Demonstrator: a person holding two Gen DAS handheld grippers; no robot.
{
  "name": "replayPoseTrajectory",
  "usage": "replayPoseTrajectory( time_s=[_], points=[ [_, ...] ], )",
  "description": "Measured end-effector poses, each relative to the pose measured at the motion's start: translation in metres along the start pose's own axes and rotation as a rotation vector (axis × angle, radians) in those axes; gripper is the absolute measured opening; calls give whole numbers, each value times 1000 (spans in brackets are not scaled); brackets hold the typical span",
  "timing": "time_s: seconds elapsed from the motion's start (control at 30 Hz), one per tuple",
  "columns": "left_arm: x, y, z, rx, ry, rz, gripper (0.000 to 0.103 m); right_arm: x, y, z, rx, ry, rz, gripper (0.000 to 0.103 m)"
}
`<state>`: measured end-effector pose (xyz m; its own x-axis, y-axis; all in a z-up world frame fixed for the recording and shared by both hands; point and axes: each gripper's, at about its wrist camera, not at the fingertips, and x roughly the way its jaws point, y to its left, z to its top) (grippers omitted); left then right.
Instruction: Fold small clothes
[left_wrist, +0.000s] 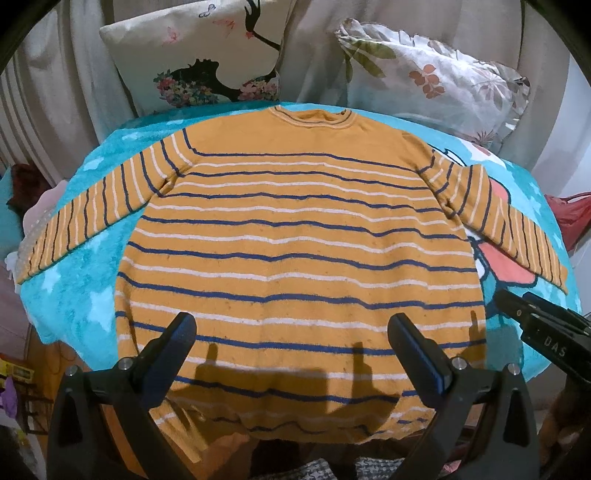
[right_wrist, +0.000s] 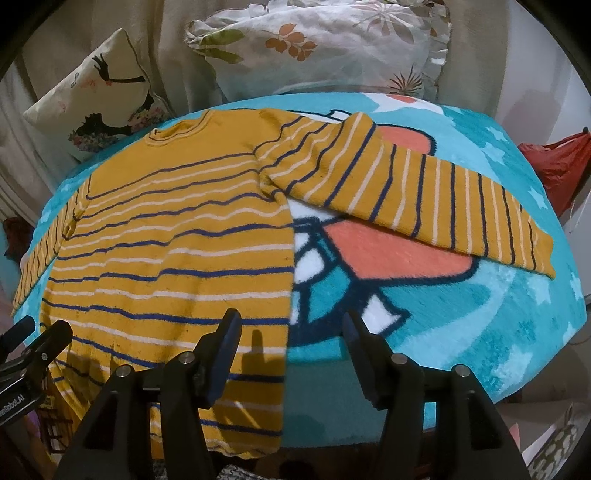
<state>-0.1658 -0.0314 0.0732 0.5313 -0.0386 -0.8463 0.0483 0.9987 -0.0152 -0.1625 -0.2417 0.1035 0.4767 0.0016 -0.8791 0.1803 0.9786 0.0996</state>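
A mustard-yellow sweater (left_wrist: 295, 236) with blue and white stripes lies flat, front down or up I cannot tell, on a turquoise blanket (left_wrist: 81, 295), both sleeves spread out. It also shows in the right wrist view (right_wrist: 177, 236), with its right sleeve (right_wrist: 424, 199) stretched across the blanket. My left gripper (left_wrist: 291, 332) is open and empty, above the sweater's lower part near the hem. My right gripper (right_wrist: 291, 328) is open and empty, over the sweater's right side edge near the hem. The right gripper also shows in the left wrist view (left_wrist: 535, 317).
Two printed pillows (left_wrist: 195, 59) (left_wrist: 436, 81) lean against the back behind the collar. A red bag (right_wrist: 561, 166) sits off the blanket's right side. The blanket (right_wrist: 461, 314) has a cartoon print. The hem hangs over the near edge.
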Motion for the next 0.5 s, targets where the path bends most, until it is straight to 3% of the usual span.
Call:
replayPoseTrajectory(
  time_s=[0.13, 0.5],
  points=[
    [-4, -7, -3, 18, -8, 30, 103, -4, -3, -4, -4, -3, -1, 62],
    [-14, -21, -12, 25, -5, 15, 103, -15, -17, -14, 1, -25, -5, 64]
  ],
)
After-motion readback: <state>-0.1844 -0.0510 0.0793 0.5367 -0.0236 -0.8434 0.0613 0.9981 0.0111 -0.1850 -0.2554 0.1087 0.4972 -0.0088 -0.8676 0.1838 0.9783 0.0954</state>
